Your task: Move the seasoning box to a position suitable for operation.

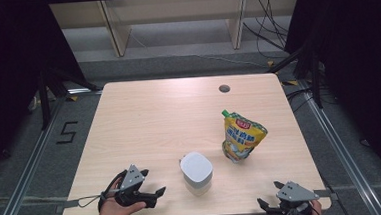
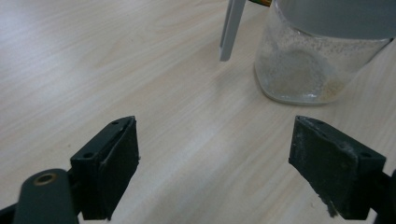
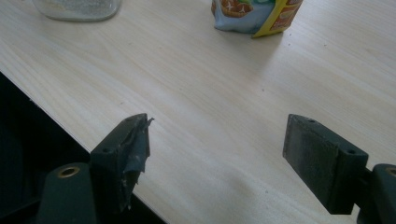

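Note:
A clear square jar (image 1: 197, 173) with a white lid stands near the table's front middle; its glass base (image 2: 299, 70) has pale powder at the bottom and sits ahead and right of my left jaws. A yellow stand-up pouch (image 1: 241, 136) with a green cap stands to the jar's right, and its bottom edge (image 3: 254, 16) is at the top of the right gripper view. My left gripper (image 1: 158, 193) is open just left of the jar, with nothing between its jaws (image 2: 215, 163). My right gripper (image 1: 262, 204) is open at the front right edge, over bare wood (image 3: 217, 158).
The light wooden table (image 1: 144, 120) has a round cable hole (image 1: 224, 89) at the far right. Its front edge (image 3: 56, 116) runs just under my right gripper. Shelf legs and cables lie on the floor beyond the table.

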